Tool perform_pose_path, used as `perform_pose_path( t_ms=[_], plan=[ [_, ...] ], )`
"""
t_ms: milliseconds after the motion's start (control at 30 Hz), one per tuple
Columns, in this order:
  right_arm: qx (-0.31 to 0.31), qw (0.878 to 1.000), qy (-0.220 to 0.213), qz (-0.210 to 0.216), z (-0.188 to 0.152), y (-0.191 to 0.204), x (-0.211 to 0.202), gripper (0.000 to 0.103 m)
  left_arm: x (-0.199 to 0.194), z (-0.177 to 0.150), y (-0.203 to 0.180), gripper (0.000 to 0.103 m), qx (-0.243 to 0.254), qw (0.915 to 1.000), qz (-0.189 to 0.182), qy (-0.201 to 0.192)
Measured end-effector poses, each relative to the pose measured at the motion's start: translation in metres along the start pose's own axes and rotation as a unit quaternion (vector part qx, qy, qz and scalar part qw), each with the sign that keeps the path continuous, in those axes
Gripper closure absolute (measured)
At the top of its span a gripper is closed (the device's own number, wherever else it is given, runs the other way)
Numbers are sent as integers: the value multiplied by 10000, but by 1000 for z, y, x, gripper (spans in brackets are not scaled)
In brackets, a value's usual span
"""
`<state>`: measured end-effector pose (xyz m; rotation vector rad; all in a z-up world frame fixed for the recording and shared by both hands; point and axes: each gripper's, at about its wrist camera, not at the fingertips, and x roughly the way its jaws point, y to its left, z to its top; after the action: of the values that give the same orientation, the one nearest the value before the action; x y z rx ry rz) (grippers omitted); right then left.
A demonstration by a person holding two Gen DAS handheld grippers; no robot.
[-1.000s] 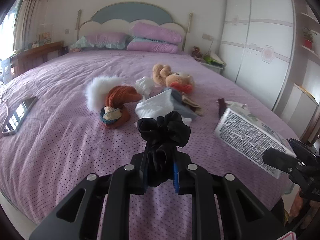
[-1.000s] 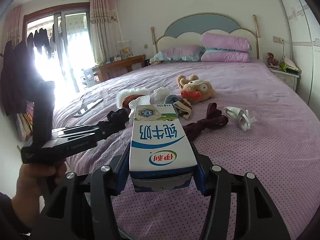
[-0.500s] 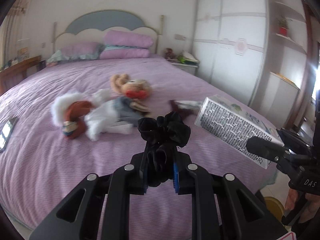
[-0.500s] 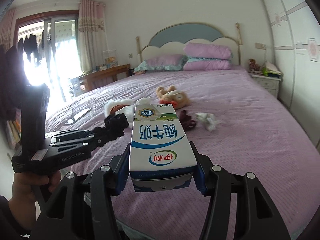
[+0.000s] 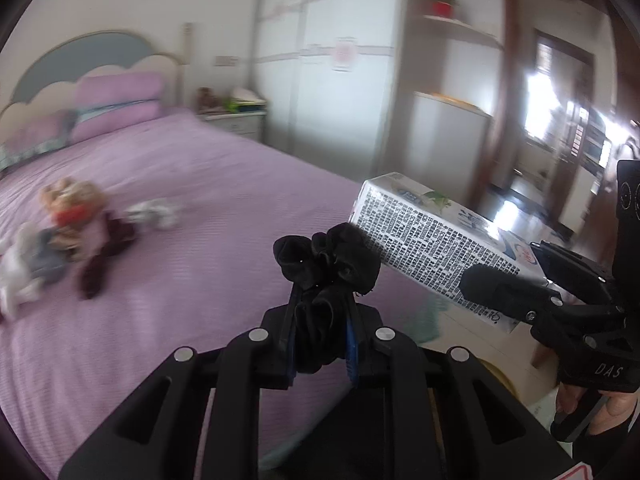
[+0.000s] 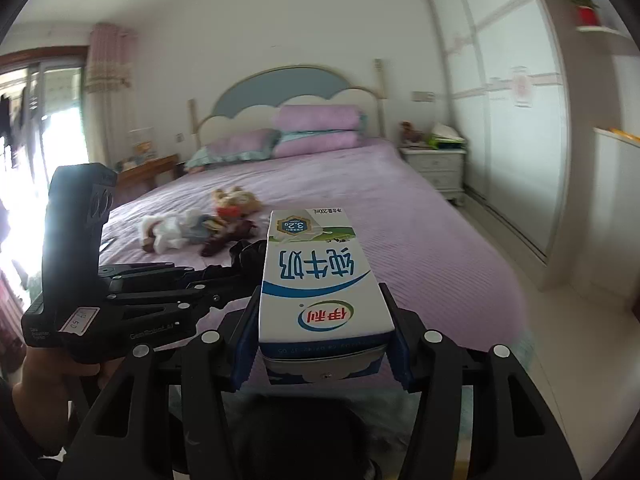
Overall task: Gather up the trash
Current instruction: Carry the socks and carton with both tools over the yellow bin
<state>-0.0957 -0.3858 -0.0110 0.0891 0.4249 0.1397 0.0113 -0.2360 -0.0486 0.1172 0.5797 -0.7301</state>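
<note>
My left gripper (image 5: 320, 320) is shut on a bunched black cloth (image 5: 326, 264), which sticks up above the fingertips. My right gripper (image 6: 324, 336) is shut on a white and blue milk carton (image 6: 316, 280), lying lengthwise between the blue pads. The left wrist view shows that carton (image 5: 432, 248) at the right, held by the right gripper (image 5: 532, 304) over the bed's corner. The right wrist view shows the left gripper (image 6: 224, 276) at the left, a hand (image 6: 44, 376) below it. On the purple bed (image 5: 208, 200) lie a crumpled white wrapper (image 5: 156, 214) and a dark red cloth (image 5: 104, 256).
A soft toy (image 5: 68, 208) and a heap of clothes (image 6: 176, 230) lie mid-bed. A white wardrobe (image 5: 328, 64) and a nightstand (image 6: 436, 164) stand right of the bed. An open doorway (image 5: 560, 140) is at the far right, with pale floor (image 6: 560, 320) beside the bed.
Both grippers have swung to the right, away from the bed's middle and toward its corner, each keeping its hold. The toys and clothes have slid to the left of both views.
</note>
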Motion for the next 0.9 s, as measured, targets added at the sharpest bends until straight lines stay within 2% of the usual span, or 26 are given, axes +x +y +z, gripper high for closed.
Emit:
perform_pose_path(
  t_ms=[167,300,500,600,733,900],
  plan=[
    [446,9975,82,-533,-30,-40,-39,50,28,-6,-47,85,284,9975,-575,311],
    [819,9911,297,-1006,-62,-65,-67,50,48,-15,-85,85,582,9921,-951,576],
    [1265,9776,711,-1528,-102,-92,-91,50,81,-49,-142,85,965,9756,-1546,1229],
    [1485,9682,984,-1756,-123,-105,-97,50,101,-73,-168,84,1149,9624,-1803,1676],
    [1707,9569,1392,-1895,-151,-114,-98,50,123,-90,-184,84,1274,9516,-1916,2038],
    [1891,9446,1813,-1976,-179,-118,-97,50,147,-116,-192,84,1414,9420,-1750,2489]
  ],
)
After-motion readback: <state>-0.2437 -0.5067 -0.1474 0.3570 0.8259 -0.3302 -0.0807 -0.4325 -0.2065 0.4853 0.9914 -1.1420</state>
